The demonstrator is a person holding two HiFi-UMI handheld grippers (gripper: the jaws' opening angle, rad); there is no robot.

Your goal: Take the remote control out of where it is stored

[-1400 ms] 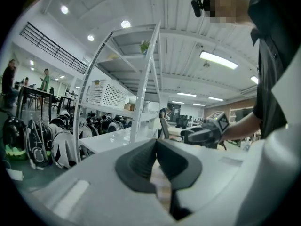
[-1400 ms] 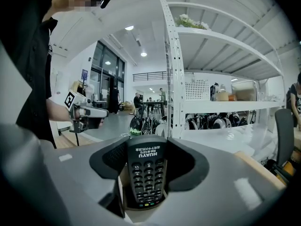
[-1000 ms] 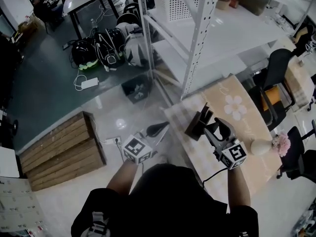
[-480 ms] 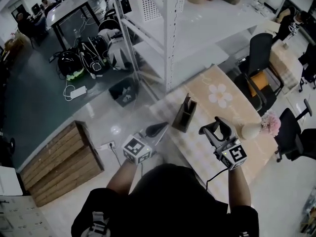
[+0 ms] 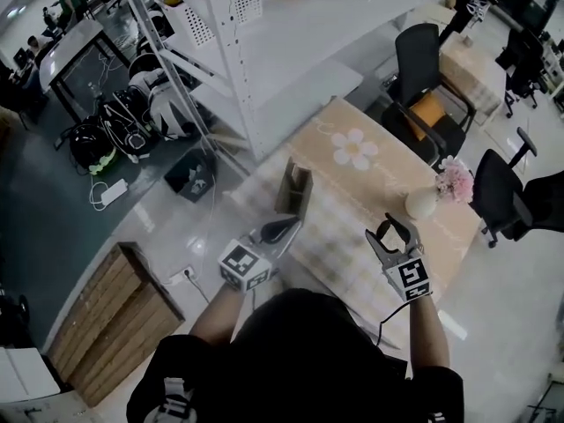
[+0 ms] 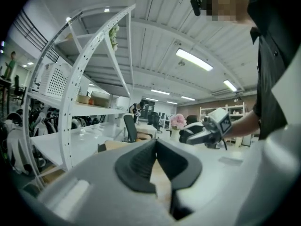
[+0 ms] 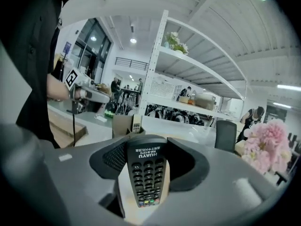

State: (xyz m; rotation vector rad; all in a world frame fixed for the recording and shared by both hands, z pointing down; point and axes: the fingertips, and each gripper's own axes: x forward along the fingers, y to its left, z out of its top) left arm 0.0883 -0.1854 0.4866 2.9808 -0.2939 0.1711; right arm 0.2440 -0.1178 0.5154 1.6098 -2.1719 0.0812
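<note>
We see the right gripper (image 5: pixel 394 232) at the lower right of the head view, above the near part of the table (image 5: pixel 345 241) with its checked cloth. Looking along its jaws, we find them spread fairly wide and closed on the remote control (image 7: pixel 146 175), a black one with rows of buttons. It lies lengthwise between the two dark pads, with its printed end pointing away from the camera. So the remote control is out of its storage and in that claw, in the air over the cloth. The wooden holder (image 5: pixel 294 189) stands near the centre of the head view at the table's left edge, well apart from the remote control. In the right gripper view we can make out a slim object standing in it, too small to name. The left gripper (image 5: pixel 284 227) hangs at the lower centre, just beside the table's near left corner. Its jaw tips meet and nothing sits between them. Towards the right of the frame we see a pale vase (image 5: pixel 420 204) with pink flowers on the table. A white shelf rack (image 5: pixel 291 42) fills the top.
</note>
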